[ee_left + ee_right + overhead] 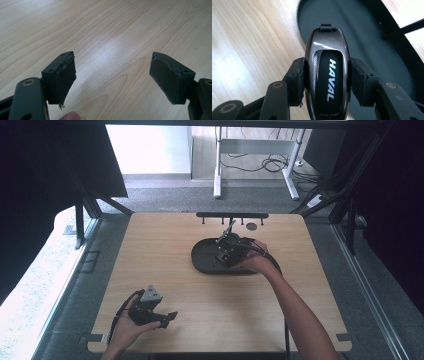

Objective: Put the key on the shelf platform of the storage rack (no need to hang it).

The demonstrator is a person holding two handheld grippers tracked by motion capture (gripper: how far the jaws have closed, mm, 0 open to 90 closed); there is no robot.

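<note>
My right gripper (327,80) is shut on a glossy dark car key fob (327,72) with white HAVAL lettering, its pads pressing on both long sides. The fob hangs over the rim of a black oval tray (367,45). In the high view the right gripper (226,254) sits above the tray (202,260) in the middle of the table. My left gripper (167,319) rests near the table's front left. In the left gripper view the left gripper (112,80) stands open over bare wood, with nothing between its pads.
The wooden table (165,285) has a black rail with pegs (232,215) along its far edge and a small dark disc (251,226) beside it. Black frame struts stand at both sides. A cable (272,262) trails from the right gripper.
</note>
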